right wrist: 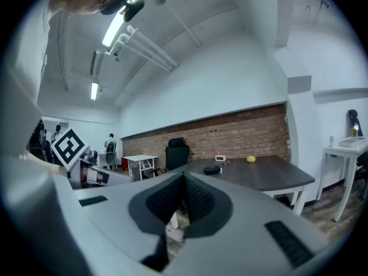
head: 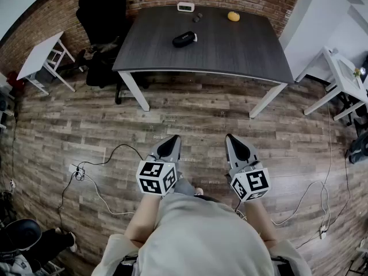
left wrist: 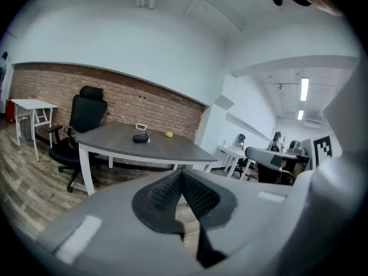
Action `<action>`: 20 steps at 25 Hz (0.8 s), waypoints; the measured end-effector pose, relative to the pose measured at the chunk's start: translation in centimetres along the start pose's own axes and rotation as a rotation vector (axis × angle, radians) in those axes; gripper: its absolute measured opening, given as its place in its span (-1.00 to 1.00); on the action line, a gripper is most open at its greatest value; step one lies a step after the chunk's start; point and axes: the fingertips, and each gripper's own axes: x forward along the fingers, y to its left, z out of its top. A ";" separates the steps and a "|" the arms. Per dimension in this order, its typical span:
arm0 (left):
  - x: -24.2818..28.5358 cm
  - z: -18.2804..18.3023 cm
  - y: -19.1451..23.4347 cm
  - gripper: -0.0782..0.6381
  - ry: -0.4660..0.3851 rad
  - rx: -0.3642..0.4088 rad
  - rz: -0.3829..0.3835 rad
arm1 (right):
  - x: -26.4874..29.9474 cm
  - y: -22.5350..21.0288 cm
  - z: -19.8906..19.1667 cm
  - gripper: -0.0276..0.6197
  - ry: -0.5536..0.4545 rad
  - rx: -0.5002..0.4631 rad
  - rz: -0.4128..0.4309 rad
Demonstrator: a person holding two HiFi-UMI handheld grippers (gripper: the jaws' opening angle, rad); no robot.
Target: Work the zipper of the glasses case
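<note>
Left tool [head: 169, 145]: both pads pressed together, nothing between them. I hold it low in front of me, over the wood floor [head: 190, 114], angled a little downward.

Right tool [head: 236, 145]: pads likewise pressed together and empty. It is held beside the left one, the two apart and roughly parallel, both pointing toward the desk [head: 230, 53].

Glasses case [head: 184, 39]: black, oblong, lying flat on the desk top, left of centre and toward the far side. It is well apart from both tools; neither touches it. Whether its zipper is done up I cannot tell from this far off.

Other items on the desk: a small white device [head: 185, 7] at the far edge behind the case, a small dark object [head: 196, 18] just right of it, and a yellow round object [head: 233, 16] further right.

Surroundings: a black office chair [head: 100, 16] stands at the desk's left end against the brick wall. A white side table [head: 40, 53] stands further left. A cable [head: 98, 171] runs across the floor to my left.
</note>
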 end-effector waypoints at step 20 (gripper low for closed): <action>-4.9 -1.7 -2.5 -0.60 -0.071 -0.016 0.027 | -5.3 2.3 -0.4 -0.89 -0.003 -0.056 0.027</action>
